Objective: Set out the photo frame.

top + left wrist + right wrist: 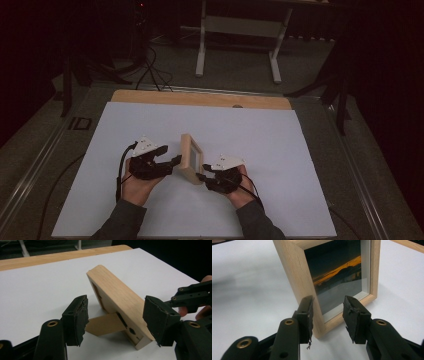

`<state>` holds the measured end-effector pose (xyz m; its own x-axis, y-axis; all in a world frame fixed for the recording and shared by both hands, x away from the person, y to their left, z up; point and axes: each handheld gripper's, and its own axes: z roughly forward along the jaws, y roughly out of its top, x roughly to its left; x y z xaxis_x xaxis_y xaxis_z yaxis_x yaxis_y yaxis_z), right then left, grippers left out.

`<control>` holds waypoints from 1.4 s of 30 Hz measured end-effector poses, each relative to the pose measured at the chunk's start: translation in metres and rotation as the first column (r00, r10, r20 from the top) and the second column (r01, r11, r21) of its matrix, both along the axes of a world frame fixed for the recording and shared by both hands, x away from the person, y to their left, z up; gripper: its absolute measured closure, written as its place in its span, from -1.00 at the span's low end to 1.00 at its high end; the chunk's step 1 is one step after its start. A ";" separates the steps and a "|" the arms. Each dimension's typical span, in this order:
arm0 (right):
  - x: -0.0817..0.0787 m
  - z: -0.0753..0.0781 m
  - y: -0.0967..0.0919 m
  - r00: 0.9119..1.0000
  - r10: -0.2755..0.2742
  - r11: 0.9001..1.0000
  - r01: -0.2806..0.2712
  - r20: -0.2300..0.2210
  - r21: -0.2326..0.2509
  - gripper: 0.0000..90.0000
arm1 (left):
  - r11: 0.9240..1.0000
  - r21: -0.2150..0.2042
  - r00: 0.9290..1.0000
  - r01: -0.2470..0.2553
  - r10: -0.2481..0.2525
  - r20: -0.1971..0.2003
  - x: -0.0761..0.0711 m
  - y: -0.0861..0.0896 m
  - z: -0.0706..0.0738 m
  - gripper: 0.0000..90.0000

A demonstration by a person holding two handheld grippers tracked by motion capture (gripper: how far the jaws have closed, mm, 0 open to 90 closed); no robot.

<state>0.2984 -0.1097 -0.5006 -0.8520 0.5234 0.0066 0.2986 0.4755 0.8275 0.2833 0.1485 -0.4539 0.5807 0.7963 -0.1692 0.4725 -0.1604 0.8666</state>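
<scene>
Two claws sit parted at centre frame: the left gripper [115, 322] wide around the back stand [105, 325], the right gripper [328, 315] straddling the picture frame [191, 158] corner, neither clamped. It stands upright on the white table [300, 150]; I'd judge it set up, with only letting go left.

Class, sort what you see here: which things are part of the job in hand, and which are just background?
In the job:
wooden picture frame, standing upright
its back stand
left gripper, open
right gripper, open around the frame's corner

Just about:
white board
wooden table edge
white stand legs
floor cables
</scene>
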 end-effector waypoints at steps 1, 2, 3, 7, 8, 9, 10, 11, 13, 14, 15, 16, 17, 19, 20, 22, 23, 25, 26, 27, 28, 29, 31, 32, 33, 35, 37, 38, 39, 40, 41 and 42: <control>0.000 0.000 0.000 1.000 0.001 1.000 -0.001 0.002 -0.001 0.32 | 1.000 -0.002 1.000 0.002 -0.002 0.002 -0.001 -0.002 0.000 -0.20; 0.000 0.000 0.000 1.000 0.001 1.000 -0.001 0.001 -0.002 0.32 | 1.000 -0.002 1.000 0.002 -0.002 0.002 -0.001 -0.002 0.000 -0.21; 0.000 0.000 0.000 1.000 0.001 1.000 -0.001 0.001 -0.001 0.32 | 1.000 -0.002 1.000 0.007 -0.007 0.002 -0.002 -0.004 0.001 -0.21; 0.000 0.000 0.000 1.000 0.001 1.000 -0.001 0.001 -0.002 0.32 | 1.000 -0.006 1.000 0.013 -0.013 0.005 -0.002 -0.010 0.000 -0.23; 0.000 -0.001 0.000 1.000 0.001 1.000 -0.001 0.001 -0.001 0.32 | 1.000 -0.006 1.000 0.013 -0.013 0.005 -0.002 -0.010 0.000 -0.25; 0.000 0.000 0.000 1.000 0.001 1.000 -0.001 0.001 -0.002 0.32 | 1.000 0.002 1.000 0.012 -0.012 0.006 -0.003 -0.013 -0.001 -0.26; 0.000 0.000 0.000 1.000 0.001 1.000 -0.001 0.001 -0.002 0.32 | 1.000 0.004 1.000 0.012 -0.012 0.004 -0.003 -0.014 -0.001 -0.27; 0.000 0.000 0.000 1.000 0.001 1.000 -0.001 0.002 -0.002 0.32 | 1.000 0.007 1.000 0.012 -0.012 0.005 -0.003 -0.015 -0.001 -0.29; 0.000 -0.001 0.000 1.000 0.000 1.000 0.000 0.002 -0.002 0.32 | 1.000 0.011 1.000 0.012 -0.012 0.006 -0.004 -0.016 -0.002 -0.30; 0.000 0.000 0.000 1.000 0.000 1.000 0.000 0.003 -0.003 0.32 | 1.000 0.013 1.000 0.010 -0.010 0.009 -0.004 -0.018 -0.002 -0.31; 0.000 -0.001 0.000 1.000 0.000 1.000 0.000 0.002 -0.002 0.32 | 1.000 0.015 1.000 0.010 -0.010 0.008 -0.004 -0.019 -0.003 -0.32; 0.000 0.000 0.000 1.000 0.000 1.000 0.000 0.003 -0.004 0.32 | 1.000 0.014 1.000 0.012 -0.012 0.006 -0.004 -0.020 -0.003 -0.33; 0.000 0.000 0.000 1.000 0.000 1.000 0.000 0.003 -0.004 0.32 | 1.000 0.014 1.000 0.012 -0.012 0.006 -0.004 -0.020 -0.003 -0.34; 0.000 0.000 0.000 1.000 0.000 1.000 0.000 0.004 -0.005 0.32 | 1.000 0.018 1.000 0.016 -0.016 0.002 -0.004 -0.022 -0.004 -0.35; 0.000 0.000 0.000 1.000 0.000 1.000 0.000 0.004 -0.006 0.31 | 1.000 0.021 1.000 0.016 -0.016 0.000 -0.004 -0.024 -0.006 -0.36; 0.000 0.000 0.000 1.000 0.000 1.000 0.000 0.003 -0.005 0.31 | 1.000 0.023 1.000 0.017 -0.017 -0.005 -0.004 -0.026 -0.007 -0.38; 0.000 0.000 0.000 1.000 0.000 1.000 0.000 0.004 -0.005 0.31 | 1.000 0.023 1.000 0.017 -0.017 -0.005 -0.004 -0.026 -0.007 -0.38; 0.000 0.000 0.000 1.000 0.000 1.000 0.000 0.004 -0.006 0.31 | 0.999 0.028 1.000 0.016 -0.016 -0.006 -0.004 -0.028 -0.008 -0.39; 0.000 0.000 0.000 1.000 0.000 1.000 0.000 0.004 -0.006 0.31 | 0.999 0.034 1.000 0.016 -0.015 -0.010 -0.003 -0.028 -0.009 -0.40; 0.000 0.000 0.000 1.000 0.001 1.000 -0.001 0.004 -0.007 0.31 | 0.999 0.034 1.000 0.016 -0.015 -0.010 -0.003 -0.028 -0.009 -0.40; 0.000 0.000 0.000 1.000 0.003 1.000 -0.002 0.005 -0.008 0.31 | 0.999 0.033 1.000 0.014 -0.013 -0.012 -0.002 -0.029 -0.010 -0.40; 0.000 -0.001 0.000 1.000 0.003 1.000 -0.003 0.005 -0.009 0.31 | 0.999 0.035 1.000 0.012 -0.012 -0.015 -0.002 -0.029 -0.011 -0.40; 0.000 -0.001 0.000 1.000 0.002 1.000 -0.001 0.004 -0.011 0.30 | 1.000 0.030 1.000 0.008 -0.007 -0.023 -0.001 -0.030 -0.013 -0.40; 0.000 -0.001 0.001 1.000 0.001 1.000 -0.001 0.007 -0.017 0.30 | 1.000 0.023 1.000 0.008 -0.008 -0.029 0.000 -0.030 -0.014 -0.40; 0.000 -0.001 0.001 1.000 0.001 1.000 -0.001 0.007 -0.017 0.30 | 1.000 0.023 1.000 0.008 -0.008 -0.029 0.000 -0.030 -0.014 -0.40; 0.000 -0.002 0.002 1.000 0.008 1.000 -0.007 0.013 -0.028 0.30 | 1.000 0.022 1.000 0.009 -0.008 -0.030 0.001 -0.032 -0.015 -0.38; 0.000 -0.002 0.002 1.000 0.007 1.000 -0.007 0.012 -0.028 0.30 | 0.999 0.029 0.999 0.012 -0.011 -0.033 0.001 -0.033 -0.016 -0.37; 0.000 -0.002 0.001 1.000 0.006 1.000 -0.005 0.012 -0.027 0.29 | 0.999 0.032 0.999 0.010 -0.009 -0.035 0.001 -0.035 -0.017 -0.37; 0.000 -0.002 0.001 1.000 0.006 1.000 -0.005 0.012 -0.027 0.29 | 0.999 0.032 0.999 0.010 -0.009 -0.035 0.001 -0.035 -0.017 -0.37; 0.000 -0.002 0.001 1.000 0.005 1.000 -0.005 0.012 -0.027 0.29 | 0.999 0.037 0.999 0.010 -0.008 -0.040 0.002 -0.036 -0.018 -0.37; 0.000 -0.002 0.001 1.000 0.008 1.000 -0.007 0.011 -0.027 0.29 | 0.999 0.043 0.999 0.011 -0.009 -0.044 0.003 -0.037 -0.020 -0.35; 0.000 -0.002 0.002 1.000 0.008 1.000 -0.008 0.011 -0.028 0.29 | 0.999 0.043 0.999 0.011 -0.009 -0.044 0.003 -0.037 -0.020 -0.36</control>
